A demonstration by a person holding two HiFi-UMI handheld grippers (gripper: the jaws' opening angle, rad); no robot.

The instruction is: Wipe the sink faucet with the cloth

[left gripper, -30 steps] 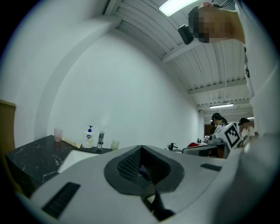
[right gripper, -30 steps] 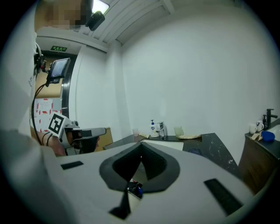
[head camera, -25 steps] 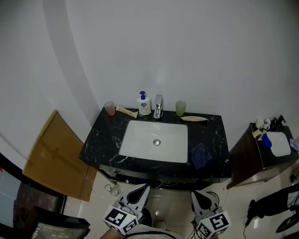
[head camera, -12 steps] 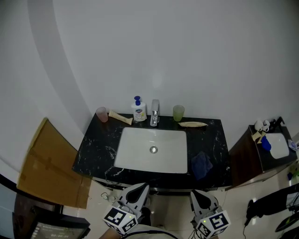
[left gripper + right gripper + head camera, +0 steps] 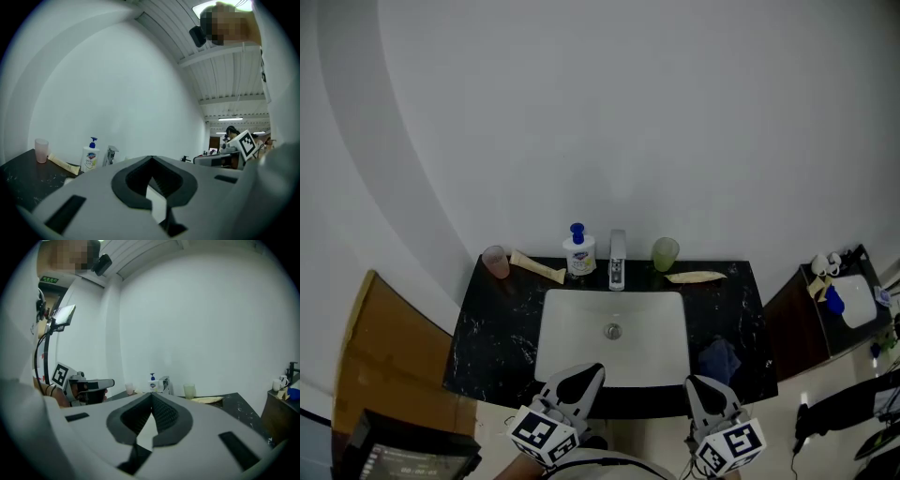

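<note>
Cloth [image 5: 719,358]: on counter [image 5: 487,328], right of sink [image 5: 551,339]. Faucet [image 5: 617,261]: behind sink. Left gripper [image 5: 584,373], right gripper [image 5: 697,382]: jaws together, empty.

The head view looks steeply down from above and in front of the black table [image 5: 483,323]. The white wall [image 5: 628,112] fills the upper half of the frame and the sink [image 5: 567,352] sits low at centre. The left tool [image 5: 574,386] and right tool [image 5: 705,394] poke in at the bottom edge. The camera on each tool sits low behind its own jaws, which fill the lower frame, and faces roughly level across the table toward that wall. All three views share the faucet [image 5: 617,261], the soap bottle [image 5: 578,253] and the pink cup [image 5: 495,262], small and well off in the tool cameras. Each tool camera also catches the other tool: at right centre for the left one, at left centre for the right one.
</note>
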